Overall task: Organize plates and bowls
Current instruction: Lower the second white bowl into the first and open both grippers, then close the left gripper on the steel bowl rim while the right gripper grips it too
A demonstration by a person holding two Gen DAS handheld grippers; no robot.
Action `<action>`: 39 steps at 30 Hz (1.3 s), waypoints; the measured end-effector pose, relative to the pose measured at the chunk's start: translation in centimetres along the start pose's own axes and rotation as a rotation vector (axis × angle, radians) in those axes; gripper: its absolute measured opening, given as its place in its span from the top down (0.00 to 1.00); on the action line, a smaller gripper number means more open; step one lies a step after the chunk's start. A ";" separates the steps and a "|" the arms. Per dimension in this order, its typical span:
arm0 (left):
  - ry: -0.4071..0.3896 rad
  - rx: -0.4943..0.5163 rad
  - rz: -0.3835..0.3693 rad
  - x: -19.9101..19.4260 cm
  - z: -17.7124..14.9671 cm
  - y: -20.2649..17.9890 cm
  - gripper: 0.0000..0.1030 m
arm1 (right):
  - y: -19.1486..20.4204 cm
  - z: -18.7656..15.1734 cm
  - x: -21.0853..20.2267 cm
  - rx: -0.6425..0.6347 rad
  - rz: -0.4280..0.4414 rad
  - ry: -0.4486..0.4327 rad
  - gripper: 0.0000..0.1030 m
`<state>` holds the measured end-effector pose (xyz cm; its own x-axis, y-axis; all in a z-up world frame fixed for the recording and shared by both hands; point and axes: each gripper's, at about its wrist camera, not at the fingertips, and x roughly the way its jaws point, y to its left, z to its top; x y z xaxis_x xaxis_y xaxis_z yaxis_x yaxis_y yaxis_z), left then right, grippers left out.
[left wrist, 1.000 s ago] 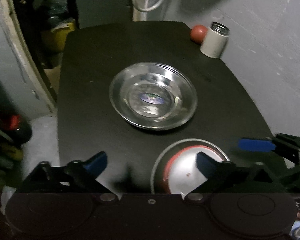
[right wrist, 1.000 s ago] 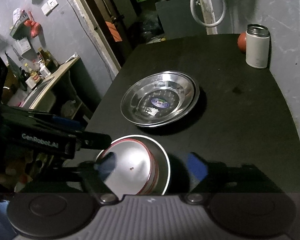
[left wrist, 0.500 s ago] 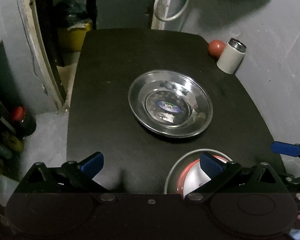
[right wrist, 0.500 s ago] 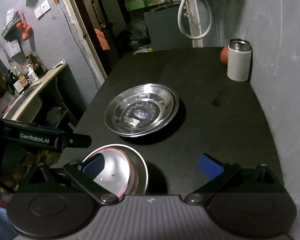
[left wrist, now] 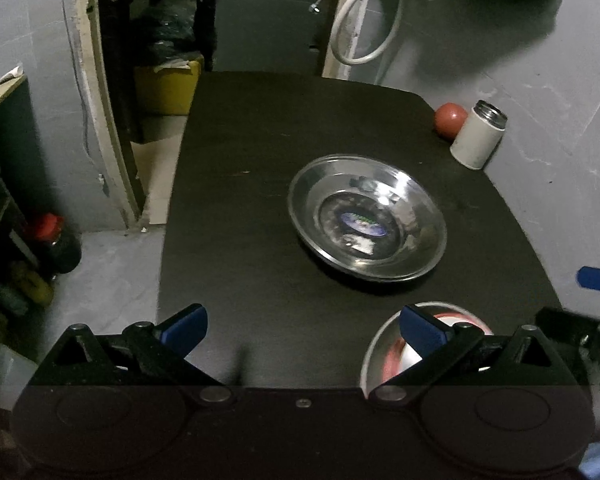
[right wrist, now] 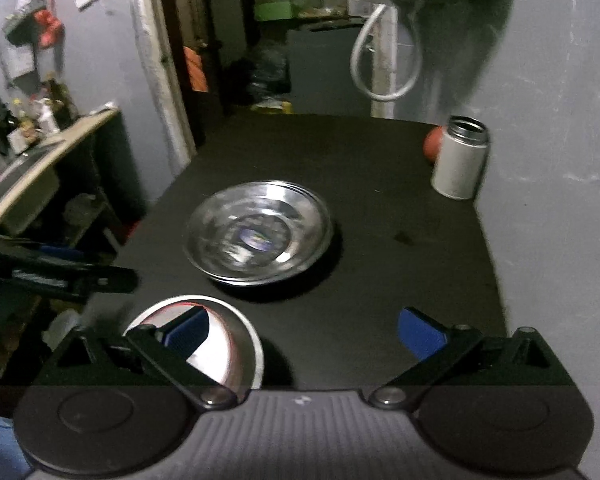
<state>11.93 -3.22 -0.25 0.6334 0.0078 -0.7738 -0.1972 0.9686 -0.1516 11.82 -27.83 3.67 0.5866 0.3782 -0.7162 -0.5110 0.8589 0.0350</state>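
Both wrist views high, facing forward; share steel plate [left wrist: 367, 227] [right wrist: 259, 232].

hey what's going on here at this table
A person holds a pair of tongs in each hand over a black table, tidying dishes. Both the left tongs and the right tongs are open and hold nothing. A steel plate sits mid-table, and a small bowl with a red rim sits at the near edge, below the tongs. A white canister and a red ball stand at the far right corner, untouched.
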 end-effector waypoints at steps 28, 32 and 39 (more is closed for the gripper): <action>0.231 0.327 -0.110 2.4 0.0 1.3 0.01 | 0.5 -4.8 2.1 0.330 -0.123 0.242 0.00; 0.224 0.365 -0.127 2.8 0.5 1.0 0.01 | 0.9 -5.4 1.9 0.359 -0.151 0.258 0.00; 0.233 0.405 -0.193 3.2 0.8 0.6 0.01 | 1.4 -5.7 1.8 0.369 -0.170 0.277 0.00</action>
<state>14.43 -2.41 -2.35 0.4363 -0.1915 -0.8792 0.2420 0.9661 -0.0903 8.56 -27.87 -1.58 0.4276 0.1589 -0.8899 -0.1366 0.9845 0.1102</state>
